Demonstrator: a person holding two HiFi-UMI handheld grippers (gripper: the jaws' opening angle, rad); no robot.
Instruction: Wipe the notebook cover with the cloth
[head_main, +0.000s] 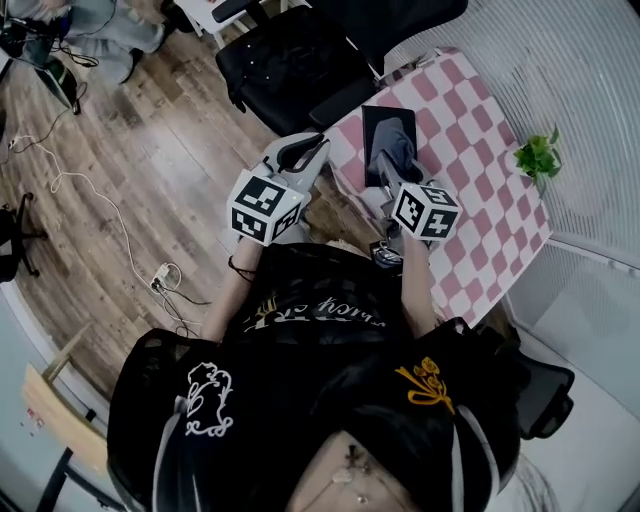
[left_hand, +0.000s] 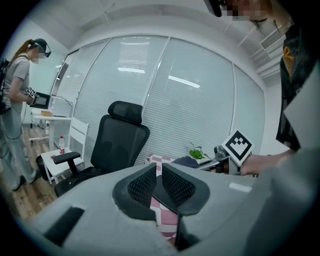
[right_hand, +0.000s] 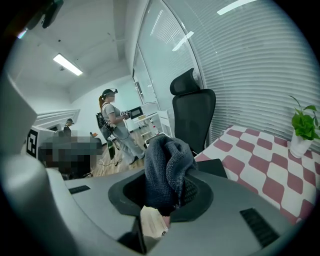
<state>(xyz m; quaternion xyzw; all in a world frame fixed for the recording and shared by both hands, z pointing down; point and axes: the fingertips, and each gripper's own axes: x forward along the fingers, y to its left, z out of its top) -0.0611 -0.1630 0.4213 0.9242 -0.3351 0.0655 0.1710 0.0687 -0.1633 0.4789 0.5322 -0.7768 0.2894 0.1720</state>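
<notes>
A black notebook (head_main: 385, 120) lies on the pink-and-white checked table (head_main: 470, 130) near its left edge. My right gripper (head_main: 395, 168) is shut on a dark grey cloth (head_main: 398, 150) that hangs over the notebook's near part. In the right gripper view the cloth (right_hand: 165, 167) bulges up from between the jaws, with the notebook (right_hand: 215, 167) just beyond it. My left gripper (head_main: 312, 150) hovers off the table's left edge over the floor. Its jaws (left_hand: 159, 172) stand almost together with nothing between them.
A black office chair (head_main: 300, 60) stands at the table's far left corner. A small potted plant (head_main: 538, 158) sits at the table's right edge by the blinds. Cables and a power strip (head_main: 160, 275) lie on the wooden floor. A person (right_hand: 117, 130) stands across the room.
</notes>
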